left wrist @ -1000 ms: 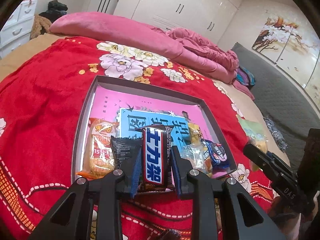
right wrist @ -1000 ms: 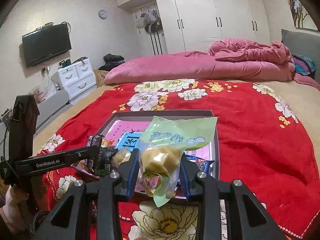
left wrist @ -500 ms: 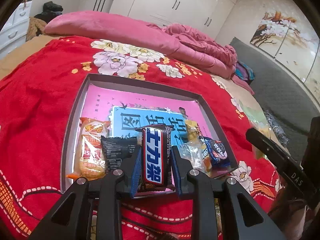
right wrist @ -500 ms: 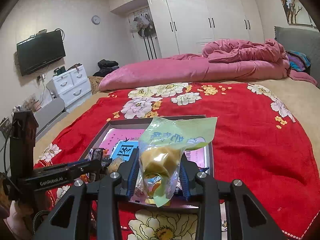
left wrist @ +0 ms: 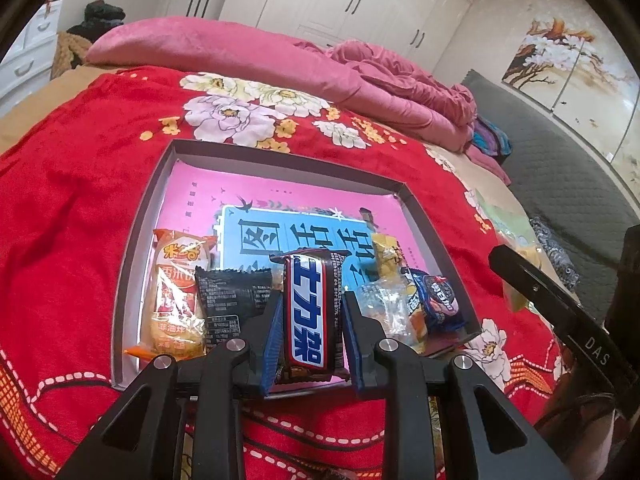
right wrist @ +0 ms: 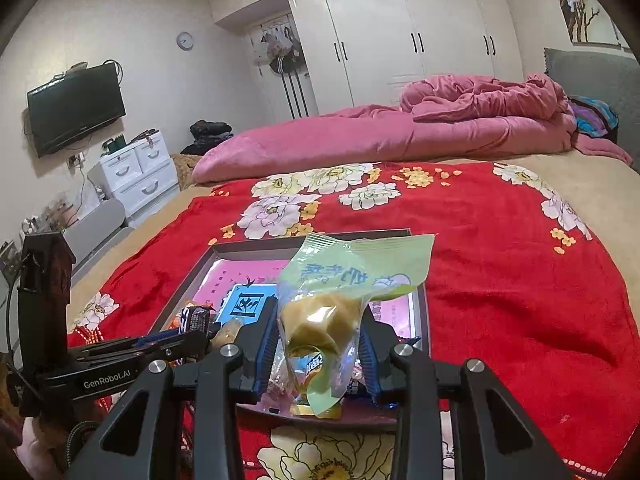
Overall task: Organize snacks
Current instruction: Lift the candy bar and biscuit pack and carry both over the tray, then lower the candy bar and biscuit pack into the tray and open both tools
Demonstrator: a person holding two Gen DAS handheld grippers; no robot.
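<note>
A shallow grey tray [left wrist: 132, 248] with a pink floor lies on the red floral blanket. My left gripper [left wrist: 309, 312] is shut on a brown, blue and red chocolate bar [left wrist: 308, 312], held upright over the tray's near edge. Below it in the tray lie an orange snack pack [left wrist: 176, 292], a black packet [left wrist: 232, 292], a clear wrapped candy [left wrist: 380, 304] and a blue cookie pack [left wrist: 438, 300]. My right gripper [right wrist: 318, 344] is shut on a green and clear bag with a yellow pastry [right wrist: 332, 312], above the tray's [right wrist: 422, 312] near right corner.
The red blanket [left wrist: 72, 184] covers the bed, with a pink quilt [left wrist: 240, 52] heaped at the far side. The right gripper's arm [left wrist: 560, 320] shows at the left wrist view's right edge. White wardrobes, a drawer unit [right wrist: 136, 172] and a wall television [right wrist: 76, 112] stand behind.
Both grippers keep their snacks and hardly move. In the left wrist view the tray has drifted slightly, and the right gripper's arm sits a little higher at the edge.
</note>
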